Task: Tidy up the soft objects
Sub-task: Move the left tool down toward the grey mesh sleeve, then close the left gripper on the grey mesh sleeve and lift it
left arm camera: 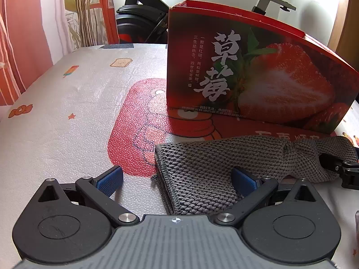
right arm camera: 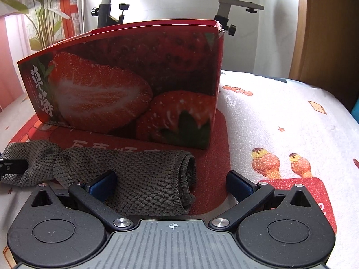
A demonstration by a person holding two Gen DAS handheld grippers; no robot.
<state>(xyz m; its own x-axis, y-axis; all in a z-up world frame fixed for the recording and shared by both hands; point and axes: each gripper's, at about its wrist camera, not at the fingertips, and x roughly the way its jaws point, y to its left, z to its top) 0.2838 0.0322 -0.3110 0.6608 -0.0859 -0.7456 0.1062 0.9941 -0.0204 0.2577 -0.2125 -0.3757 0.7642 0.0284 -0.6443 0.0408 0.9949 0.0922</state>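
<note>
A grey knitted cloth [left arm camera: 213,163], folded into a long strip and bunched in the middle, lies on the table in front of a red strawberry box [left arm camera: 253,74]. My left gripper [left arm camera: 177,180] is open over the cloth's left end, its right pad above the fabric. In the right wrist view the cloth [right arm camera: 139,174] lies before the box [right arm camera: 125,83]; my right gripper [right arm camera: 171,186] is open over its rolled right end, the left pad on the fabric. Each gripper shows at the other view's edge, the right one [left arm camera: 341,168] and the left one [right arm camera: 11,168].
The table has a pale printed cover [left arm camera: 67,112] with a red cartoon patch. An exercise bike [left arm camera: 143,18] stands behind the table, with a plant [right arm camera: 42,11] and orange curtains [left arm camera: 20,44] at the left. A wooden panel [right arm camera: 329,33] is at the right.
</note>
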